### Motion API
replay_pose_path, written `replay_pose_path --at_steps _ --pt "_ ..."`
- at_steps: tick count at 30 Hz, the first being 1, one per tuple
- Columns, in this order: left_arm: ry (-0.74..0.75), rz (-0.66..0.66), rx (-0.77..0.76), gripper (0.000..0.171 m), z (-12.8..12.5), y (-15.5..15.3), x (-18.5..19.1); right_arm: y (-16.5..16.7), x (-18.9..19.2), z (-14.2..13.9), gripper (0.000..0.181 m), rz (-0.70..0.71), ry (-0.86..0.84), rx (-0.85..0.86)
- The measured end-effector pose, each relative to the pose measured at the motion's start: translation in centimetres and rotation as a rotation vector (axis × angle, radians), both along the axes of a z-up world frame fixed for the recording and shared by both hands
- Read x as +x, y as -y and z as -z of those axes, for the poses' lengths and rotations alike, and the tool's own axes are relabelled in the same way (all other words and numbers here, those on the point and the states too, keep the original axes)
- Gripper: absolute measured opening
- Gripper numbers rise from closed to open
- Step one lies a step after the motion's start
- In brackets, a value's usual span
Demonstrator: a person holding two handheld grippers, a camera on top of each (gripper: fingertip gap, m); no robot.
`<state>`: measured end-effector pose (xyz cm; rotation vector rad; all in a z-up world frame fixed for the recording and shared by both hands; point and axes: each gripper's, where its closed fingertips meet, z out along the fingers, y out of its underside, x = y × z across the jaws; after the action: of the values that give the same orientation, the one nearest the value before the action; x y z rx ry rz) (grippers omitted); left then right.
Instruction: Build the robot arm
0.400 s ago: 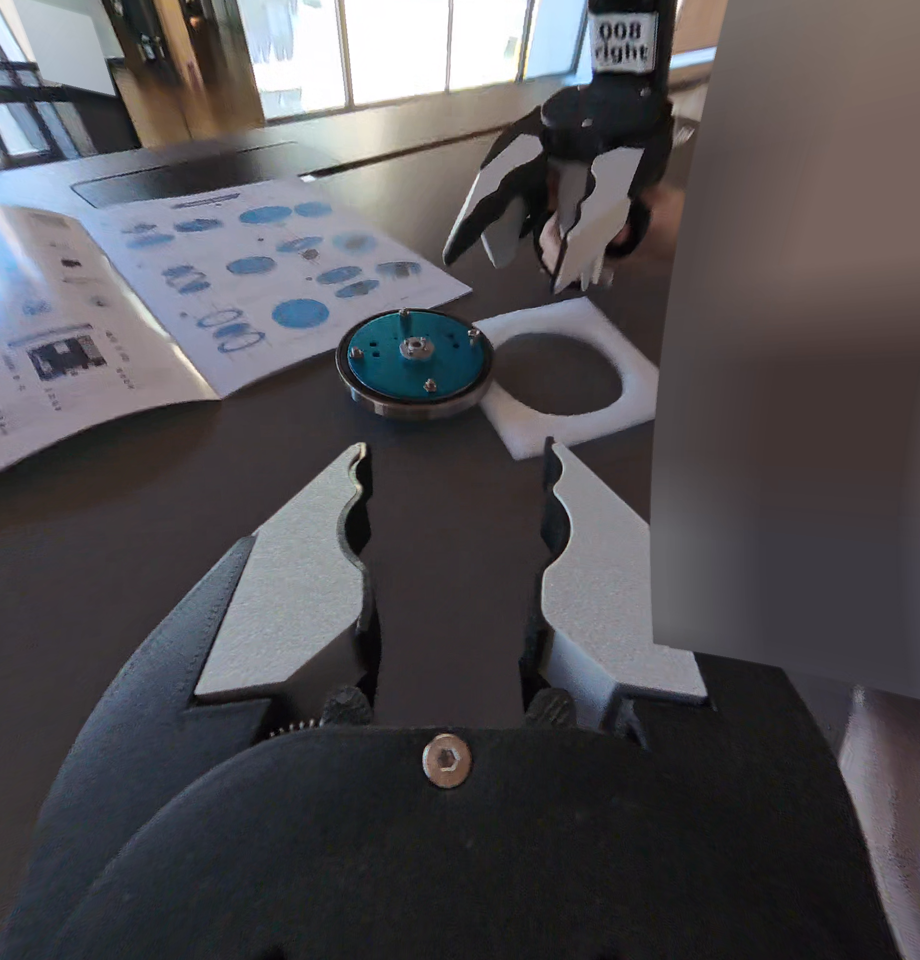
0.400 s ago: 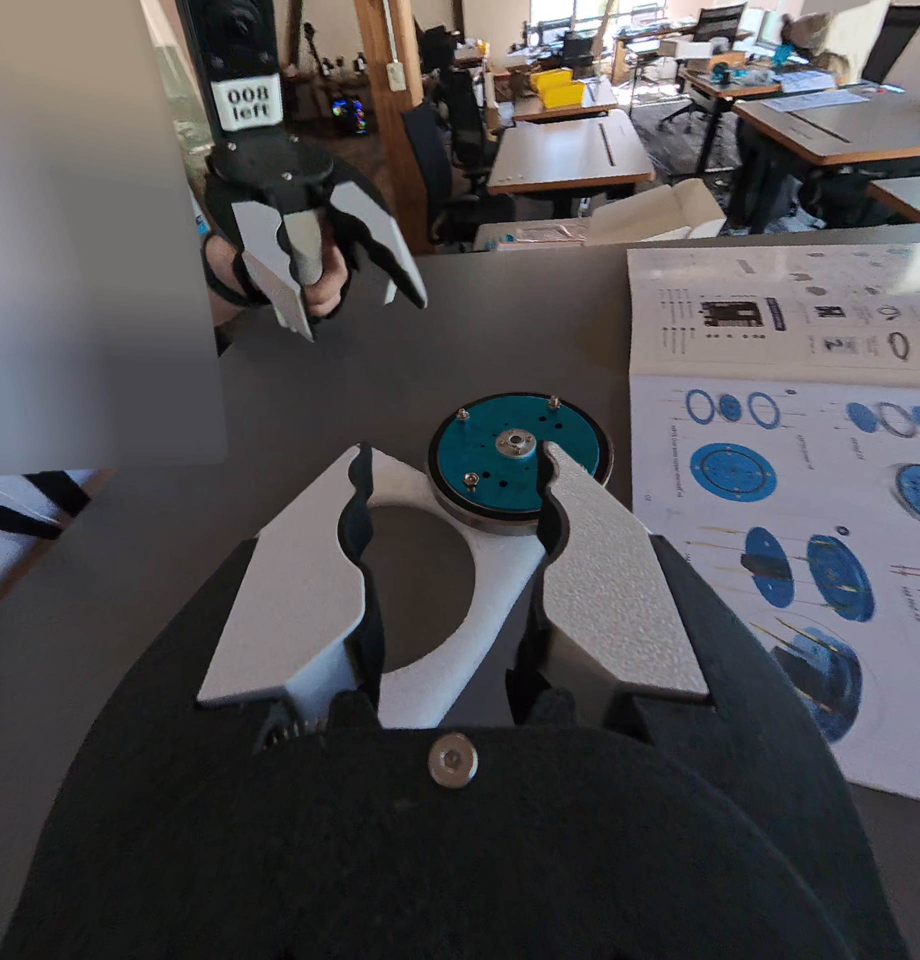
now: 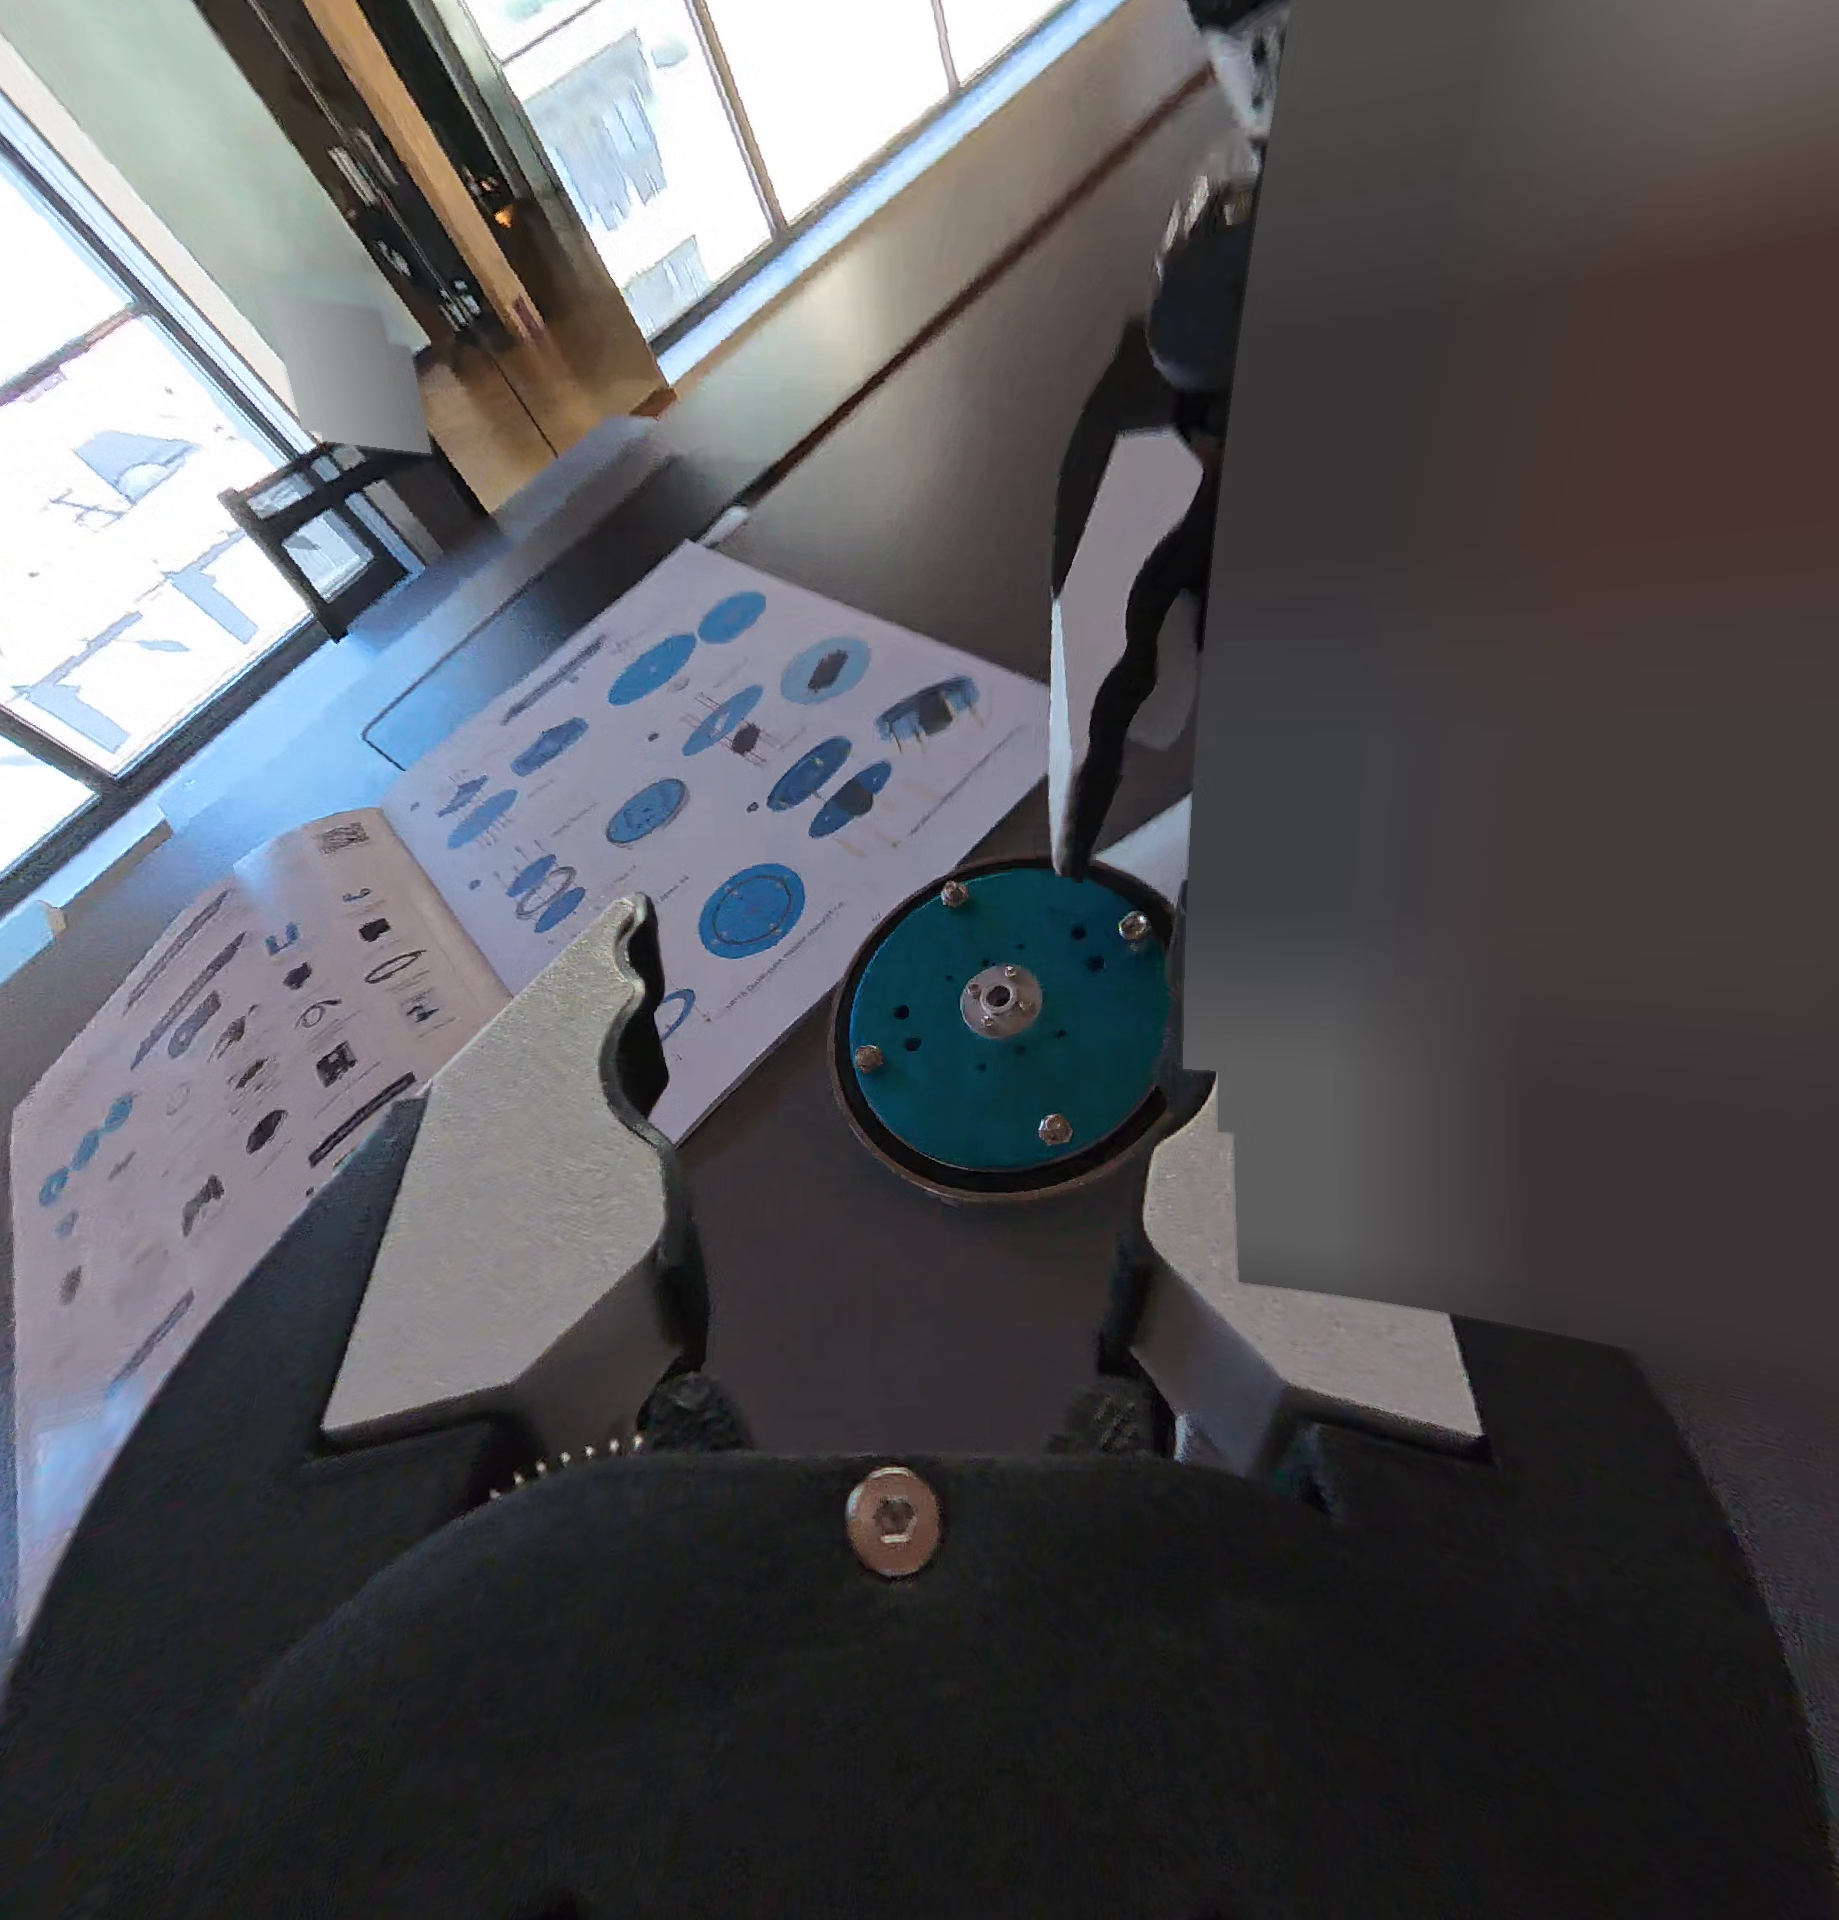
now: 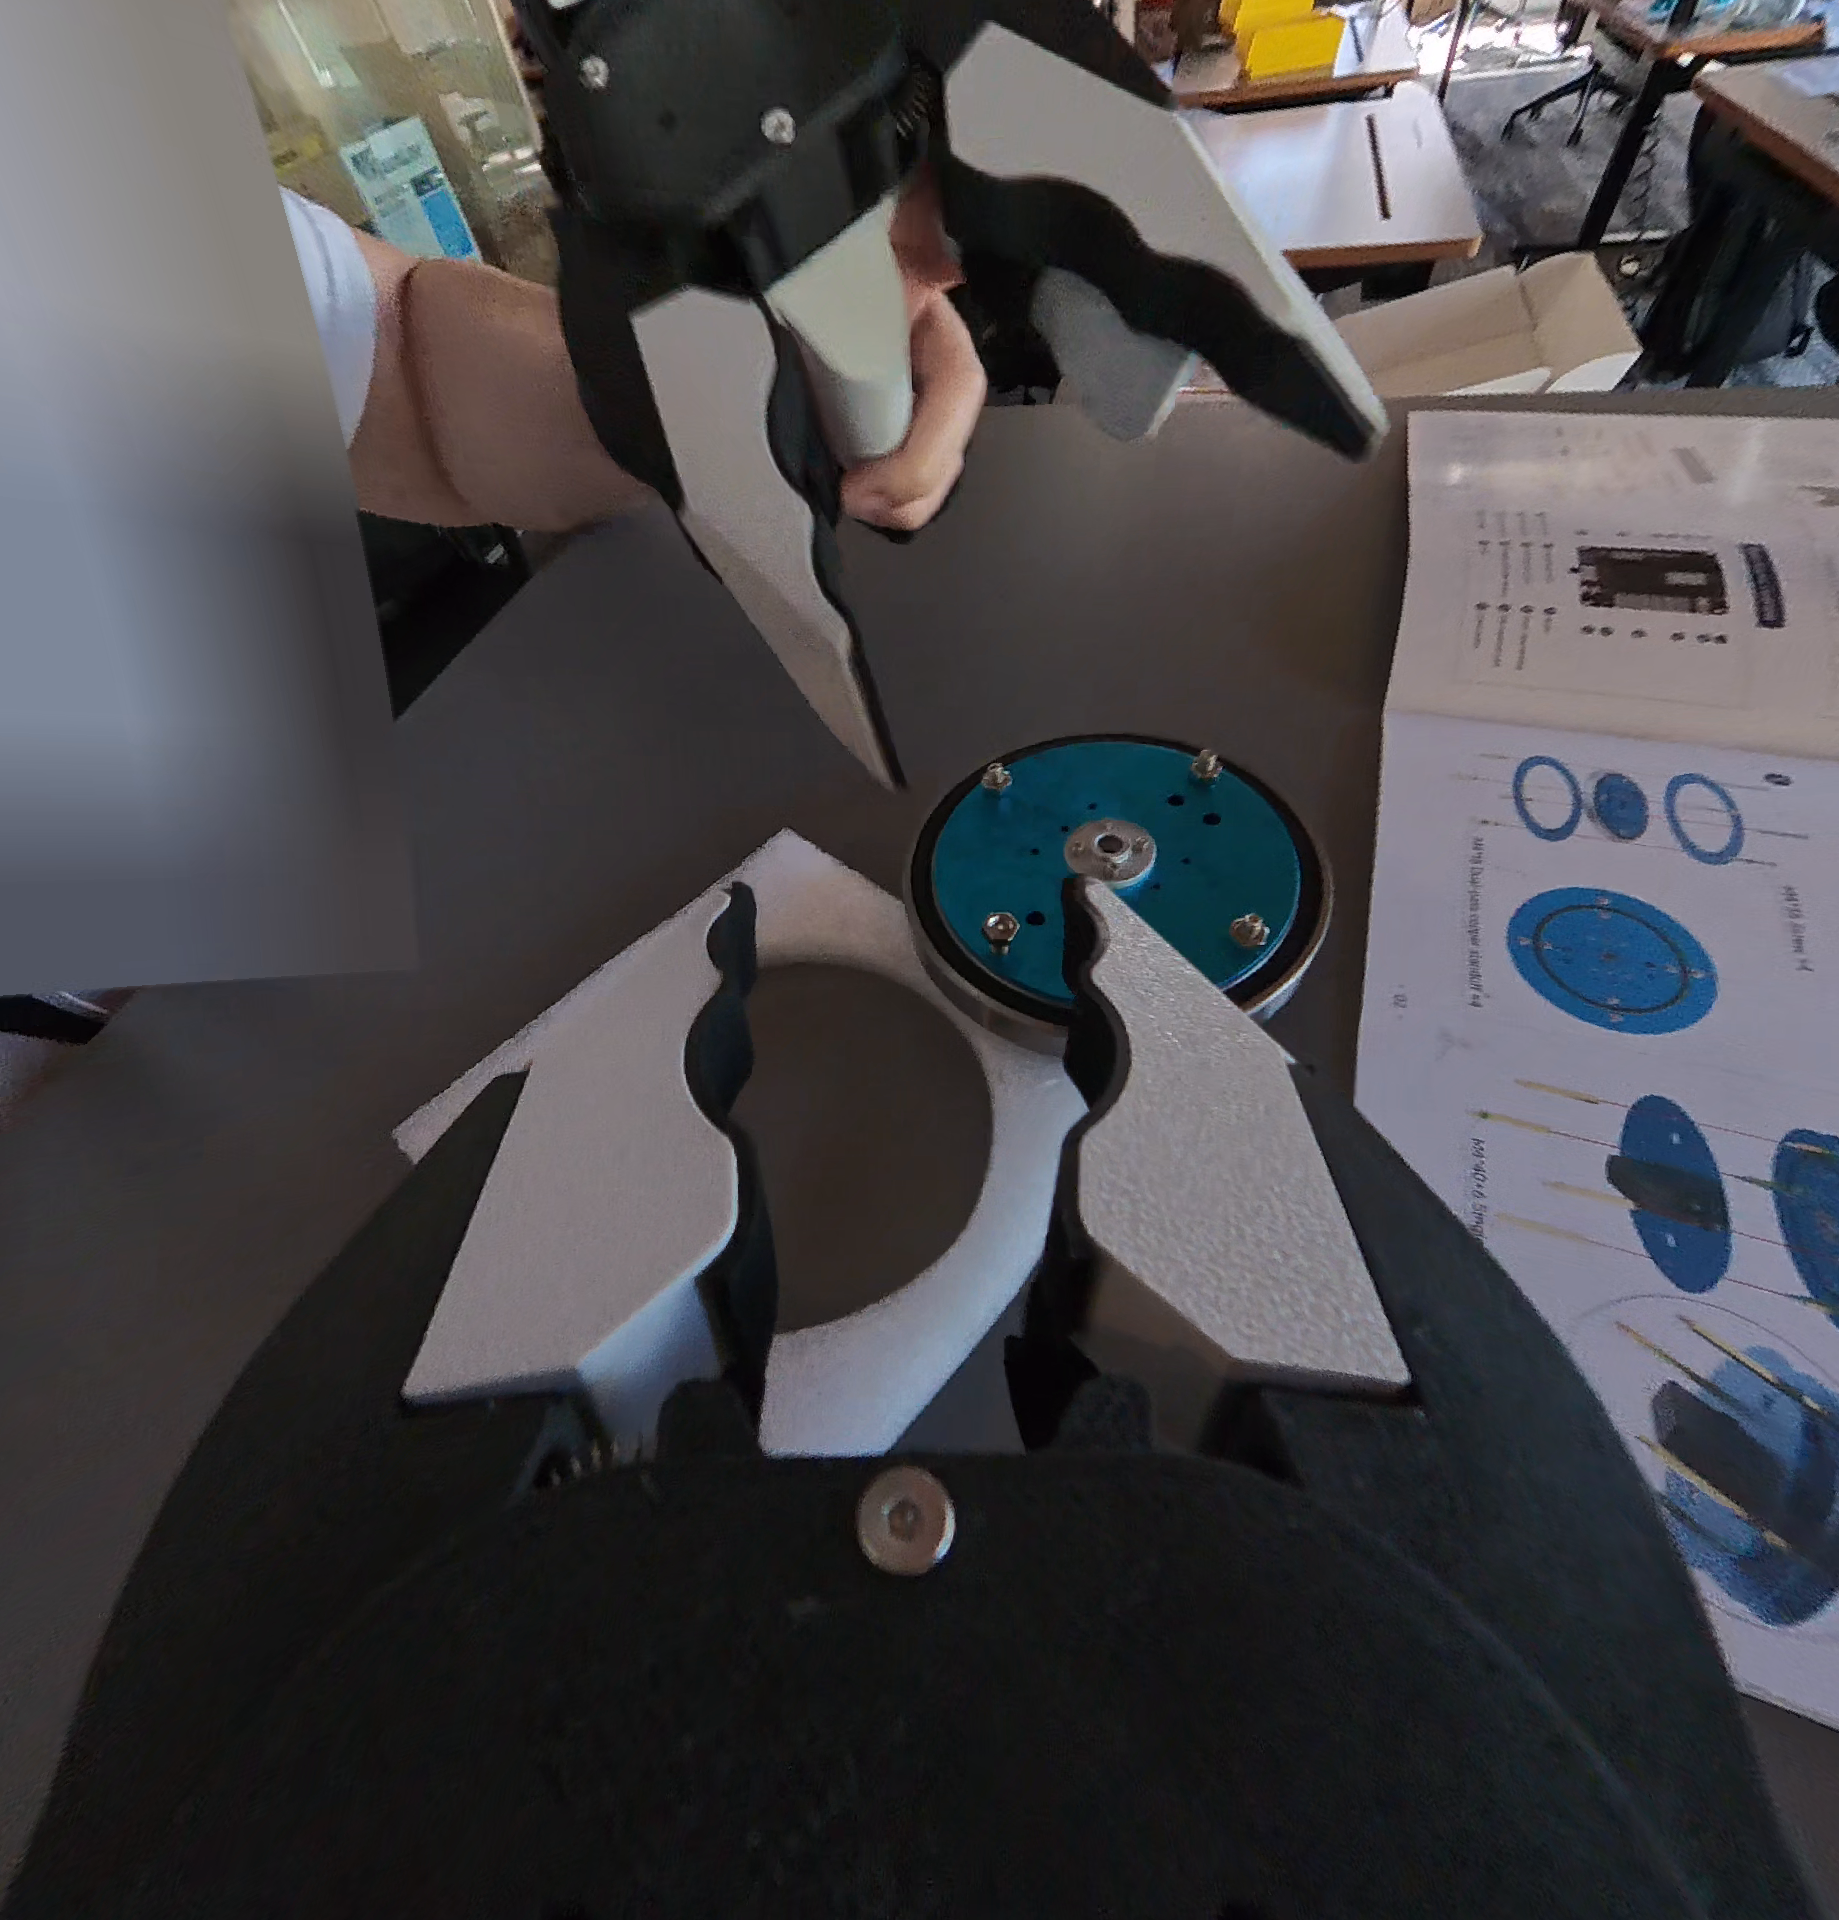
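Note:
A teal round disc with a metal rim, a central hub and several screws lies flat on the dark table. My left gripper is open wide just in front of it, and its right finger is partly hidden by a blurred patch. In the right wrist view the disc sits beside a white foam square with a round hole. My right gripper is open and empty above the foam, with its right fingertip over the disc. One right-gripper finger reaches the disc's far rim. The left gripper hangs open above, held by a hand.
An open instruction booklet with blue diagrams lies next to the disc, to its right in the right wrist view. The table's edge runs behind the disc. Desks, chairs and a cardboard box stand beyond. Windows are behind the booklet. The teal round disc sits 4 cm or so from the ends of my right fingers. Seen from the right wrist view as well. From the right gripper's tips to the white foam square is close to 5 cm.
My left gripper has moved forward to the disc, tilted, and opened wider. My right gripper has come lower and closer over the foam and disc. The disc, foam and booklet have not moved.

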<state>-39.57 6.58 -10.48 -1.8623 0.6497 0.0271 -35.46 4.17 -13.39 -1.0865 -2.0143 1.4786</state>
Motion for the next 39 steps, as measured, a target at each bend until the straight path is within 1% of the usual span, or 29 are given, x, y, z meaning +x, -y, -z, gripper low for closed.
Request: replay_pose_path --at_steps 1,4,7,12,18,24,28,33,35,39 --pt "-0.024 0.007 -0.011 0.097 0.7 -0.3 0.3 0.1 0.0 0.1 0.059 -0.003 0.002 0.010" --pt "-0.028 0.030 -0.048 0.095 2.3 -0.5 1.2 0.4 0.1 0.6 0.058 -0.011 0.018 0.042" --pt "-0.042 0.019 -0.049 0.091 2.7 -0.8 1.2 0.5 0.1 1.0 0.056 -0.013 0.042 0.067" --pt "-0.048 0.001 -0.068 0.089 3.4 -1.3 1.1 0.5 0.1 1.3 0.055 -0.010 0.053 0.089" --pt "-0.040 0.000 -0.078 0.085 3.7 -1.4 0.8 0.5 0.2 1.5 0.054 -0.008 0.061 0.100" --pt "-0.044 0.003 -0.092 0.086 3.9 -1.4 0.6 0.4 0.3 1.5 0.051 -0.009 0.060 0.101" --pt "-0.013 0.013 -0.111 0.085 4.0 -1.2 0.6 0.3 0.2 1.7 0.051 0.001 0.060 0.120" --pt "0.059 0.018 -0.122 0.084 3.7 -1.1 0.6 0.4 0.2 1.7 0.051 0.002 0.036 0.157" --pt "0.055 0.010 -0.125 0.081 3.8 -1.2 0.3 0.4 0.2 1.7 0.051 0.001 0.039 0.154" --pt "0.047 -0.004 -0.123 0.082 3.8 -1.2 0.0 0.3 0.3 1.6 0.049 -0.001 0.037 0.143"
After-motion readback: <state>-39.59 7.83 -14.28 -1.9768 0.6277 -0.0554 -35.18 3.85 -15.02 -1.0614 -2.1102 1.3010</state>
